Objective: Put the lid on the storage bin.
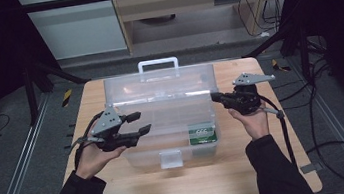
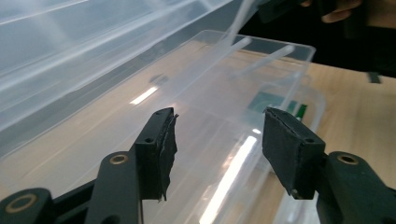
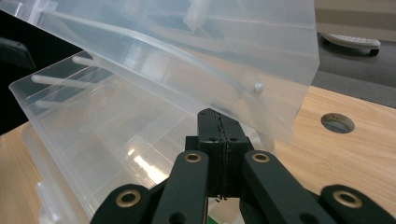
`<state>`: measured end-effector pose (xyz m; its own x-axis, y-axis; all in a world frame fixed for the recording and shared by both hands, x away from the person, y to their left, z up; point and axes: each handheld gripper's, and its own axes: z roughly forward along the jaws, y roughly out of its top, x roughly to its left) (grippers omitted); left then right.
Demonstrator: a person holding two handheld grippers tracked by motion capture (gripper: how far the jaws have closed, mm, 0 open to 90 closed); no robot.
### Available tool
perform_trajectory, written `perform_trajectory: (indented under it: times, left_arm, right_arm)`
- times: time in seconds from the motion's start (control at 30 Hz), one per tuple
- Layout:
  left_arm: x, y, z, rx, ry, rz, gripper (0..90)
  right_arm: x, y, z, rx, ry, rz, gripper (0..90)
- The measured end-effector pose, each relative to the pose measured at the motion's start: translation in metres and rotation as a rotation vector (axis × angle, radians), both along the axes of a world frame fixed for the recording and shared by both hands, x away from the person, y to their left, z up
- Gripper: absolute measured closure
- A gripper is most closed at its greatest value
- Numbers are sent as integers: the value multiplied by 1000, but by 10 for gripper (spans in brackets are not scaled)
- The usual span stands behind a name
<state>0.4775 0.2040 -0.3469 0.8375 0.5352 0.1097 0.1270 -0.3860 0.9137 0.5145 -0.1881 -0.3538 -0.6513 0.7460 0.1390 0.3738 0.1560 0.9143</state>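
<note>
A clear plastic storage box [image 1: 139, 154] stands mid-table with its lid [image 1: 158, 84] half raised. A green packet [image 1: 201, 134] lies inside at the front right corner, also seen through the wall as the green packet [image 2: 275, 103]. My left gripper [image 1: 139, 123] is open at the box's left side, and in its own view the left gripper [image 2: 219, 135] has bare jaws pointing over the box's base [image 2: 140, 93]. My right gripper [image 1: 214, 97] is shut at the lid's right end. Up close, the right gripper [image 3: 218, 122] has its tips right under the lid's lower edge [image 3: 243, 88], with nothing visible between them.
The wooden table [image 1: 196, 184] has bare wood in front of the box and a cable hole [image 3: 337, 122] at the right. The lid's white handle [image 1: 157, 63] points away from me and a latch [image 1: 170, 158] hangs at the front. Cables trail off the right side.
</note>
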Motion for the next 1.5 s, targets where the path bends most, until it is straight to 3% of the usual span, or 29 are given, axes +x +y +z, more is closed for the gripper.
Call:
perform_trajectory:
  times: [0.07, 0.2, 0.43, 0.8, 0.93, 1.23, 1.5]
  left_arm:
    - [-1, 5, -1, 18, -9, 31, 439]
    - [-5, 16, -3, -14, -1, 89, 477]
    - [-7, 26, -8, -30, 10, 138, 527]
    - [-11, 46, -11, -37, 10, 250, 740]
    - [-10, 54, -12, -59, 18, 293, 820]
    - [-8, 58, -15, -44, 23, 333, 875]
    - [-5, 61, -23, -41, 45, 354, 889]
  right_arm:
    - [-1, 0, -1, 0, 2, 0, 900]
    - [-4, 0, -3, -12, 3, 7, 900]
    - [-7, 0, -6, -29, 7, 13, 900]
    - [-10, 0, -9, -33, 4, 23, 900]
    - [-11, 0, -10, -35, 8, 24, 900]
    - [-13, 0, -11, -48, 20, 30, 900]
    - [-17, 1, -13, -92, 28, 33, 900]
